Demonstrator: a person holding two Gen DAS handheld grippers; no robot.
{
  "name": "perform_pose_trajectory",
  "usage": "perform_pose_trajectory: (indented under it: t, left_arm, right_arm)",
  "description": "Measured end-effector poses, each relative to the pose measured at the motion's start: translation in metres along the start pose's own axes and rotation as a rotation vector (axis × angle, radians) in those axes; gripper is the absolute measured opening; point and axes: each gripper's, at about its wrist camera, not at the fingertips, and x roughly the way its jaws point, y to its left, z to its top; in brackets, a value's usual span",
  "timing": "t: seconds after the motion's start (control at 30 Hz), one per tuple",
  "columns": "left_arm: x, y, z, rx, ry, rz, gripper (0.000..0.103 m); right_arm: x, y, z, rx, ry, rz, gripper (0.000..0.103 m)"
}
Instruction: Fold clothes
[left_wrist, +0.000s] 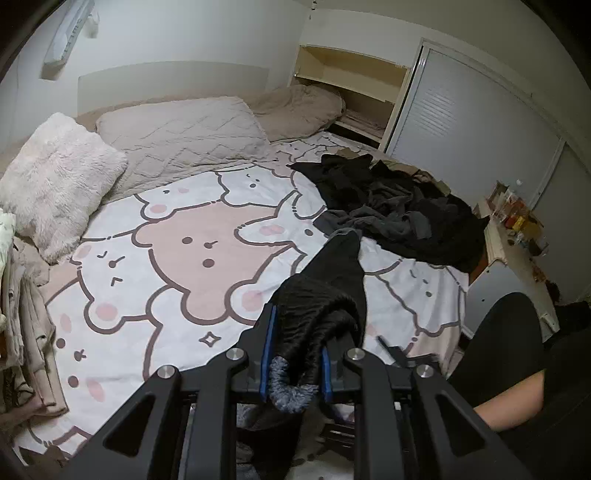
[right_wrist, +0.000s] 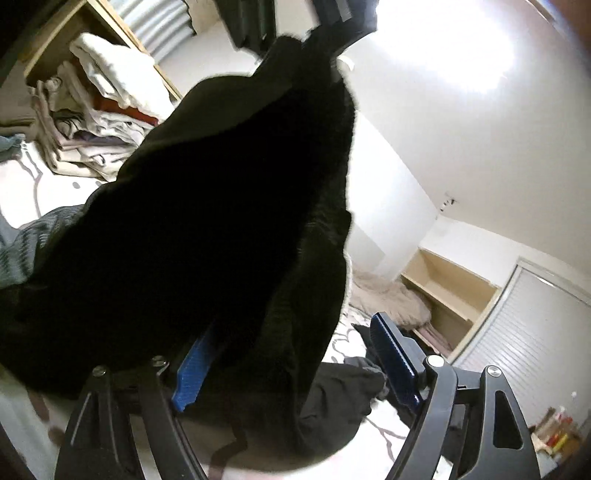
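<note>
My left gripper (left_wrist: 306, 332) is shut on a bunched edge of a black knit garment (left_wrist: 325, 280) with grey fleecy lining, held above the bear-print bed sheet (left_wrist: 166, 258). The cloth runs forward from the blue pads. In the right wrist view the same black garment (right_wrist: 221, 221) hangs close and fills most of the picture, reaching up to the top edge. My right gripper (right_wrist: 295, 325) stands open and wide. The cloth drapes between its jaws and over the left pad (right_wrist: 192, 373), while the right pad (right_wrist: 395, 354) is bare.
A pile of dark clothes (left_wrist: 399, 214) lies on the bed's far right. Two pillows (left_wrist: 55, 184) (left_wrist: 177, 136) sit at the head. Folded light clothes (left_wrist: 26, 332) are stacked at the left edge. A shelf (left_wrist: 351, 81), a sliding door (left_wrist: 472, 122), a cluttered side table (left_wrist: 517, 229) and a person's leg (left_wrist: 509, 350) are on the right.
</note>
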Motion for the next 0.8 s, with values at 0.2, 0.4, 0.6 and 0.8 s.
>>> perform_pose_trajectory:
  t: [0.2,0.4,0.6,0.8]
  left_arm:
    - [-0.012,0.000,0.001,-0.051,-0.036,-0.020,0.020]
    - [-0.016,0.026,-0.013,-0.095,-0.034,0.054,0.020]
    - [0.000,0.056,-0.047,-0.160,0.019,0.107,0.020]
    - [0.024,0.091,-0.085,-0.253,0.097,0.141,0.020]
  right_arm:
    - [0.041,0.025,0.004,-0.009,0.168,-0.065,0.083]
    - [0.041,-0.010,-0.012,0.035,0.182,-0.132,0.083]
    - [0.045,-0.038,-0.016,-0.008,0.038,-0.109,0.083]
    - [0.059,-0.020,-0.019,-0.267,-0.104,0.125,0.083]
